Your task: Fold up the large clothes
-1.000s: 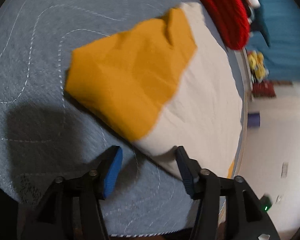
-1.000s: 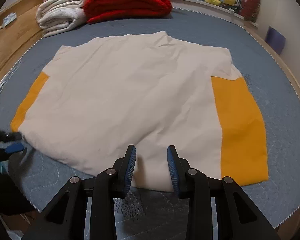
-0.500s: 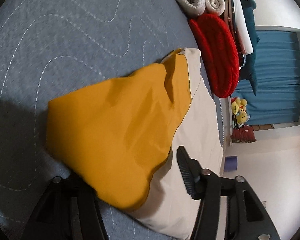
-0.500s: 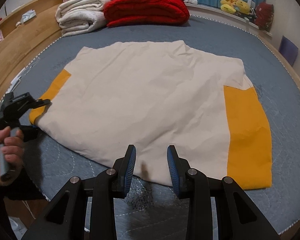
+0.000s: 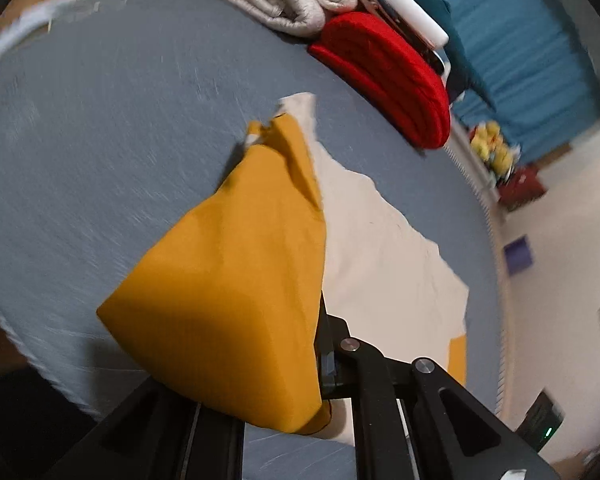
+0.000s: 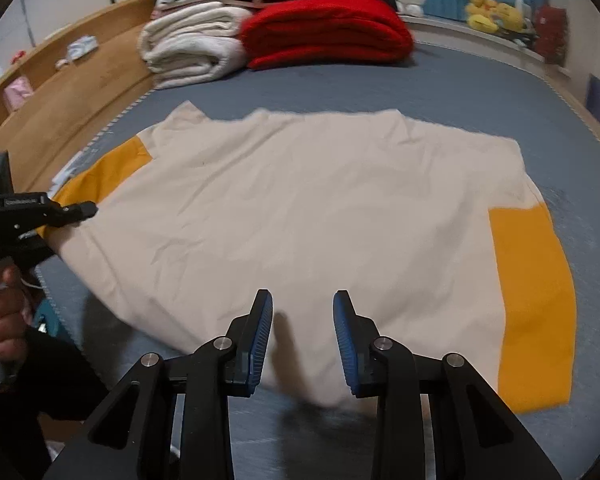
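Observation:
A large cream shirt point(image 6: 300, 216) with orange sleeves lies spread on the grey bed cover point(image 6: 380, 92). My left gripper point(image 6: 86, 210) is shut on the orange left sleeve point(image 5: 236, 292) and holds it lifted off the bed; the cloth hides its fingertips in the left wrist view. My right gripper point(image 6: 302, 336) is open, just above the shirt's near hem at the middle. The other orange sleeve point(image 6: 534, 296) lies flat at the right.
Folded cream towels point(image 6: 192, 48) and a folded red blanket point(image 6: 328, 30) are stacked at the far side of the bed. A wooden bed frame point(image 6: 72, 88) runs along the left. Yellow plush toys point(image 6: 492, 14) sit at the back right.
My left gripper has closed on the orange sleeve and lifted it. My right gripper has moved forward over the shirt's hem, still open.

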A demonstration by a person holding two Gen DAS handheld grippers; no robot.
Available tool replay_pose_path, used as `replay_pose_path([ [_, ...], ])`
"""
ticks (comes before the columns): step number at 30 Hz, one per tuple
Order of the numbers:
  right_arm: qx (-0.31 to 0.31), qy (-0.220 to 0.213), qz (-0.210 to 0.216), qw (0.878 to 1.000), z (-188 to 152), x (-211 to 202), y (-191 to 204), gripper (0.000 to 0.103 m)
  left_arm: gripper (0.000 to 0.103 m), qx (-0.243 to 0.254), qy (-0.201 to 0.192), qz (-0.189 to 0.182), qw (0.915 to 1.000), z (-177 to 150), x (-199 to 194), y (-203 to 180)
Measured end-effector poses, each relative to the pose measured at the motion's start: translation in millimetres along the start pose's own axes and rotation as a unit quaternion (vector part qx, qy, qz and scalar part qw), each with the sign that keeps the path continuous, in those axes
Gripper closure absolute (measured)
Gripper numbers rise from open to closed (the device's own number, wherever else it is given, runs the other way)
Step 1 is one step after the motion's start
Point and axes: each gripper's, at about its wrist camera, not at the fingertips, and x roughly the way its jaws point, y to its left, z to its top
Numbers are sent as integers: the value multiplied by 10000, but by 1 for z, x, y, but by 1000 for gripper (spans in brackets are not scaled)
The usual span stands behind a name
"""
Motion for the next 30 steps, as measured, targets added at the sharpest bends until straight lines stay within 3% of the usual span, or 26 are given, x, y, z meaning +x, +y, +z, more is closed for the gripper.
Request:
replay_pose_path([
  [4, -144, -45, 548, 9984, 5, -4, 25, 70, 94, 812, -46, 210, 9965, 8, -32, 1],
  [7, -375, 153, 1043, 9937, 2, 4, 47, 70, 94, 1408, -300, 403, 9888, -9, -25, -1],
  [9, -536, 374, 1292, 9895, -3, 15, 61, 70, 94, 1340, -236, 555, 9891, -20, -14, 1],
  [10, -593, 523, 1367, 9874, -6, 23, 66, 70, 94, 1161, -244, 425, 9920, -20, -12, 2],
  [15, -619, 1376, 921, 9843, -24, 81, 72, 70, 94, 1634, -516, 320, 9847, -17, -12, -28],
  [19, -212, 1437, 1011, 9842, -18, 95, 61, 70, 94, 2015, -483, 430, 9773, -27, -3, -42],
  [21, -260, 1170, 929, 9884, -8, 78, 58, 70, 94, 2143, -512, 404, 9746, -32, -3, -50],
  [25, -457, 52, 533, 9975, 23, 4, 31, 70, 94, 2347, -536, 283, 9702, -38, -4, -64],
  [30, -694, -1281, -351, 9887, 43, -104, -21, 68, 94, 2787, -511, 186, 9589, -56, 4, -96],
])
